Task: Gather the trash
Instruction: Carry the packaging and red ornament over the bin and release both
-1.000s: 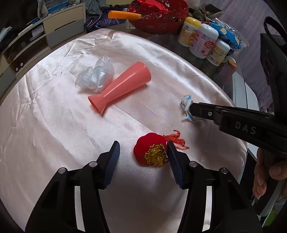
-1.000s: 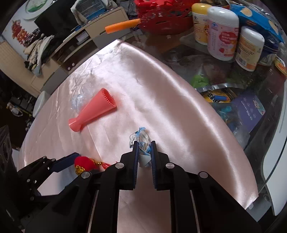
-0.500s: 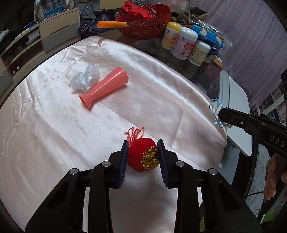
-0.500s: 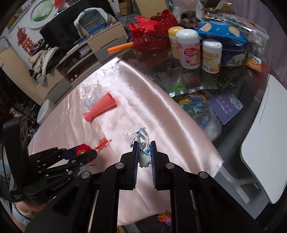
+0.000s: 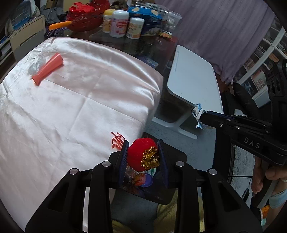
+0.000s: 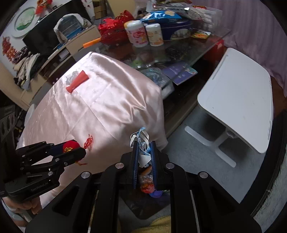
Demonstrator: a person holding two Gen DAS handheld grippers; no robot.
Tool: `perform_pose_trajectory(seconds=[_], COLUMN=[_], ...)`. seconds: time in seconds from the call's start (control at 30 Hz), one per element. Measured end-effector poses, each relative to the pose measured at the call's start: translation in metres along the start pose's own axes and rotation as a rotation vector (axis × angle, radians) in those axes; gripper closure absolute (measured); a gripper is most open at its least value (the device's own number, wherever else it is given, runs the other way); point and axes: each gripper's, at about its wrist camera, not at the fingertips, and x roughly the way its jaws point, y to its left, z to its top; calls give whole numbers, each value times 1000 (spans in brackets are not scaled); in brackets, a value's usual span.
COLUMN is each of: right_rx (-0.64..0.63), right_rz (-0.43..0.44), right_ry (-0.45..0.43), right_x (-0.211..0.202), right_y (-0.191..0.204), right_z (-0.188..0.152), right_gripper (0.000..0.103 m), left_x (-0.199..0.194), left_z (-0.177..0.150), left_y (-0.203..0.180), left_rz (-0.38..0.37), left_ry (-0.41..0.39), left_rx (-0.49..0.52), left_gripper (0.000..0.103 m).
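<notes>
My left gripper (image 5: 143, 156) is shut on a red velvet lantern ornament (image 5: 141, 154) with a gold cap and red tassel (image 5: 117, 141), held past the table's near edge above a dark bin (image 5: 143, 182) with wrappers inside. My right gripper (image 6: 144, 155) is shut on a crumpled white-and-blue paper scrap (image 6: 141, 145), also above that bin (image 6: 148, 186). The scrap shows in the left wrist view (image 5: 197, 114) at the right gripper's tip. A pink plastic cone (image 5: 47, 69) and a clear crumpled plastic bag (image 5: 35, 64) lie on the pink satin tablecloth (image 5: 71, 100).
A white low stool (image 5: 193, 80) stands on the grey floor right of the table. Bottles (image 5: 119, 23), a red basket (image 5: 82, 16) and snack packets crowd the glass table's far end. A cabinet (image 6: 75, 43) stands behind.
Both grippers have pulled back off the table toward its near edge, carrying the lantern and the paper scrap, and now hang over the bin on the floor.
</notes>
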Motion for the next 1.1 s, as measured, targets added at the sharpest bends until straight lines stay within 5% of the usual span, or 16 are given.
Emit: perform_pose_trajectory(seconds=[0.53, 1.0, 1.07, 1.1], right_rx=[143, 179, 172, 171], right_rz=[2, 37, 29, 31], right_ry=[147, 235, 243, 246], right_x=[42, 79, 79, 79], right_y=[-35, -32, -32, -32], right_z=[-82, -82, -80, -79], right_gripper=[88, 85, 81, 70], left_x=[84, 108, 106, 105], left_z=[-68, -69, -68, -67], left_y=[-31, -23, -21, -21], left_rz=[-8, -12, -13, -12], left_ry=[184, 250, 247, 244], left_rx=[70, 64, 66, 67], left_gripper=[73, 67, 60, 57])
